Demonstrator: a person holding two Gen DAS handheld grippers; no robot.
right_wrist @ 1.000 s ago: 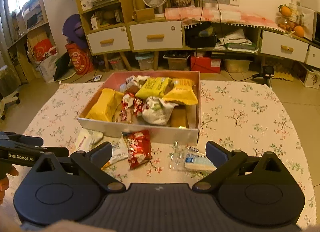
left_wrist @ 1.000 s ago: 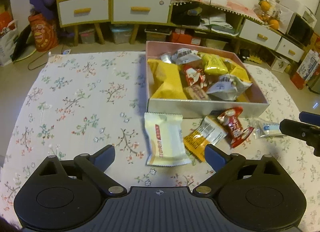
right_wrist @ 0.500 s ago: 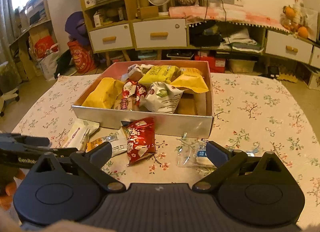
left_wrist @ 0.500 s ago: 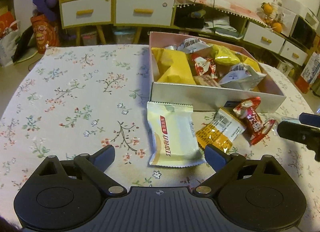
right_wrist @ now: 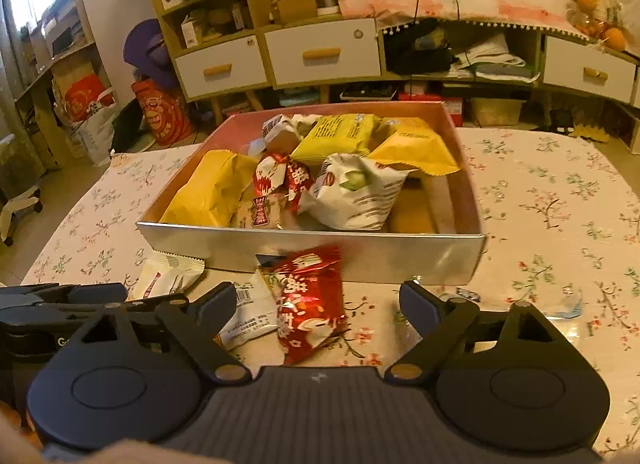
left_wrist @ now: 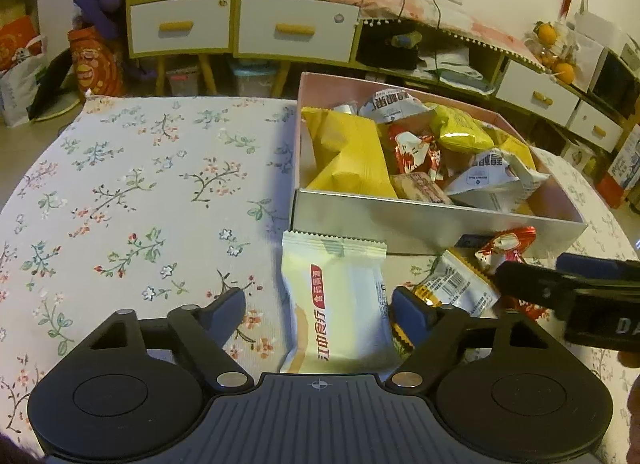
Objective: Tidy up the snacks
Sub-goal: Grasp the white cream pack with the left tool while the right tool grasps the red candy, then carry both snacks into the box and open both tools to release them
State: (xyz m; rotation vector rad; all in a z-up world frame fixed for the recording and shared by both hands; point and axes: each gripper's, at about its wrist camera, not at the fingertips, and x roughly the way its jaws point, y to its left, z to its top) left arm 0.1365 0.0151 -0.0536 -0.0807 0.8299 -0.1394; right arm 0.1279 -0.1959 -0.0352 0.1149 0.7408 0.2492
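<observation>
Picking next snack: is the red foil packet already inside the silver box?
No, the red foil packet lies on the tablecloth outside the silver box.

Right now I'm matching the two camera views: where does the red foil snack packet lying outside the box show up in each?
Left wrist: red foil snack packet, far right, against the box's front wall.
Right wrist: red foil snack packet, centre, between the open fingers.
Shared landmark: silver-fronted cardboard box.

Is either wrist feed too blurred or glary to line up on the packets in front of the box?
Left wrist view: the cream snack packet is sharp, its print readable; fisheye bends the table edges. Right wrist view: warm, dim light; the red foil packet is smeared by motion blur, and the silver box wall shows a soft sheen, not hard glare.
</observation>
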